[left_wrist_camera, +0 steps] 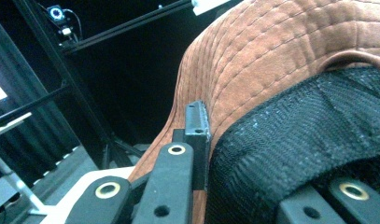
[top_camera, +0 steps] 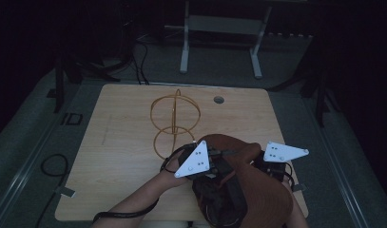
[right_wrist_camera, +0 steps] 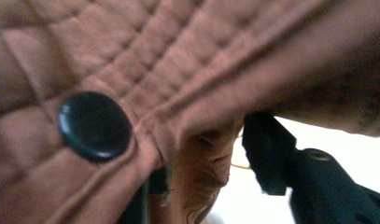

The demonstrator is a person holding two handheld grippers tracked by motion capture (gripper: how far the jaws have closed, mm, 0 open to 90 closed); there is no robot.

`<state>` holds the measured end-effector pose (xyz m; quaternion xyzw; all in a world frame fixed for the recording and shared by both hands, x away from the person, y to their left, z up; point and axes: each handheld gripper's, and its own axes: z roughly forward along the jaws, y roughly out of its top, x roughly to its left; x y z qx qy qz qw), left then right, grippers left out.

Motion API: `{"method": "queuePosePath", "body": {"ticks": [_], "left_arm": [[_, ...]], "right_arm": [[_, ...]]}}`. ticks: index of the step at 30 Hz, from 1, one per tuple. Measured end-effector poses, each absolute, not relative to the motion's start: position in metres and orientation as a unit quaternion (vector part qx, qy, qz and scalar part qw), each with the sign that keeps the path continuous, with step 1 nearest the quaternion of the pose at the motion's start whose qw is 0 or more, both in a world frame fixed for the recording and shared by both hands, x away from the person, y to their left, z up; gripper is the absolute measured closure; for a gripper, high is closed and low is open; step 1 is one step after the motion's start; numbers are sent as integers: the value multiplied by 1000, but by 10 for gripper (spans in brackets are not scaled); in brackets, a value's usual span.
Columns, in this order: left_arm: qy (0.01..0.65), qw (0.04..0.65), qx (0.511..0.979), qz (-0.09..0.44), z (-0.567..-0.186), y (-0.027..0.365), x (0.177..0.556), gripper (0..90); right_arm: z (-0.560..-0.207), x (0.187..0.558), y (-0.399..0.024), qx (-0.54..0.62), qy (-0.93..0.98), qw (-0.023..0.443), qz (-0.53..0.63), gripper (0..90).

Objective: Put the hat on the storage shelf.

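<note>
Cap (top_camera: pixel 257 190) clamped by left gripper (left_wrist_camera: pixel 199 140); right gripper (right_wrist_camera: pixel 253 154) part-open, brim between jaws, may slip if unsupported.

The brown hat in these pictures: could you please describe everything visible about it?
The brown hat looks like suede, with rows of stitching on its brim, a black mesh lining and a black button. It is held up at the table's near edge, brim spread. The left gripper is clamped on its brim; the right gripper has a fold between its jaws.
</note>
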<state>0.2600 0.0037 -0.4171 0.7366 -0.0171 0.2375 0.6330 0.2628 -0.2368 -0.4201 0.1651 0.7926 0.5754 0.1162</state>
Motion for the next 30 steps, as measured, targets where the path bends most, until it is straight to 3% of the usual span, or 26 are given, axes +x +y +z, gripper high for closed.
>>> {"method": "queuePosePath", "body": {"ticks": [5,8,15,21,30], "left_arm": [[-23,624,746,230,-418,3,261,854],[-22,624,748,226,-418,3,261,852],[-22,614,756,227,-416,4,262,782],[32,612,755,233,-412,7,263,474],[45,581,777,240,-403,10,261,379]], "right_arm": [[-420,262,-234,145,801,105,571,780],[-421,262,-233,139,803,97,571,849],[-422,261,-233,138,806,99,567,877],[-421,260,-238,142,807,101,565,879],[-417,259,-236,137,812,112,556,880]]}}
